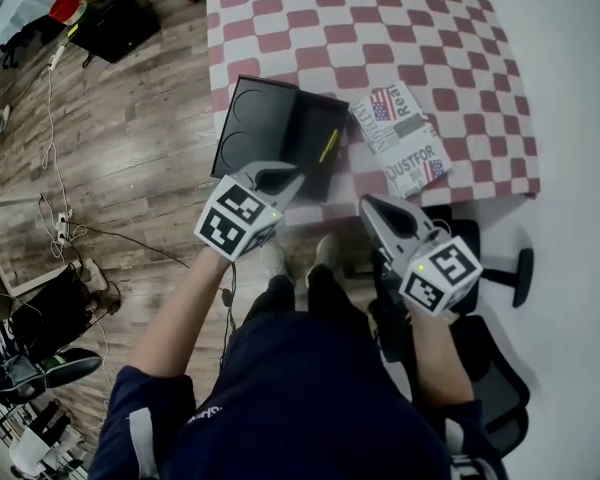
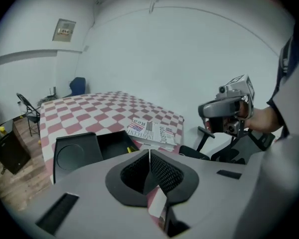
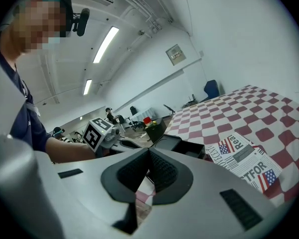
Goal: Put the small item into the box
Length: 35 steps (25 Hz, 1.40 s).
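- The black box (image 1: 265, 118) lies open at the near edge of the checked table (image 1: 310, 18), left of centre. A knock to its lid could slide it off that edge.
- Our left gripper (image 1: 283, 177), jaws together on nothing, hangs at the box's near rim. If we lowered it shut, it would shove things rather than pick them up.
- The yellow item (image 1: 328, 146), which we take for the small item, already lies inside the box's right half. A stray poke could flick it out.
- Our right gripper (image 1: 372, 205), jaws likewise together and empty, sits off the table edge, below the printed packet (image 1: 400, 138). Moving forward, it might drag that packet.
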Tool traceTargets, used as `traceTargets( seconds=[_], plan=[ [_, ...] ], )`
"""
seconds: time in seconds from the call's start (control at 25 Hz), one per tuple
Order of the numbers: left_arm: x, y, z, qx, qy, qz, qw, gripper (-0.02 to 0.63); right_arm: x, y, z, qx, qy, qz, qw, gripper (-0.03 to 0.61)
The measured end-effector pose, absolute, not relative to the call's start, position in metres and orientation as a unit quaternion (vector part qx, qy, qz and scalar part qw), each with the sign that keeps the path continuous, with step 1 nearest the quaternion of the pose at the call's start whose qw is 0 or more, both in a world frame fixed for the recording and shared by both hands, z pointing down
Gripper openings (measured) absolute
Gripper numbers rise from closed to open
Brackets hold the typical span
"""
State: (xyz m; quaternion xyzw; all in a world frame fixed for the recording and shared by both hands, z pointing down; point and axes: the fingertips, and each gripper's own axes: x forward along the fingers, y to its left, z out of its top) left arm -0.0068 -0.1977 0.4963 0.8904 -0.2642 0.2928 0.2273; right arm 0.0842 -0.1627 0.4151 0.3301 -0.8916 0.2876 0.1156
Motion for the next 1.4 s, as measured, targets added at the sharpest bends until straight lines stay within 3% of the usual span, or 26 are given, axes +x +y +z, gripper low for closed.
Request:
traceTargets(
  seconds=[0.52, 1.4],
  plan=[
    [-0.056, -0.132, 0.412, 0.939, -0.261, 0.144, 0.171, 0.031, 0.020, -0.129, 0.374, 0.321, -0.912, 0.218, 0.128, 0.015],
    [-0.103, -0.066, 0.388, 0.943, -0.268, 0.092, 0.175, 0.031, -0.030, -0.077, 0.357, 0.302, -0.927, 0.177, 0.137, 0.015]
  ],
)
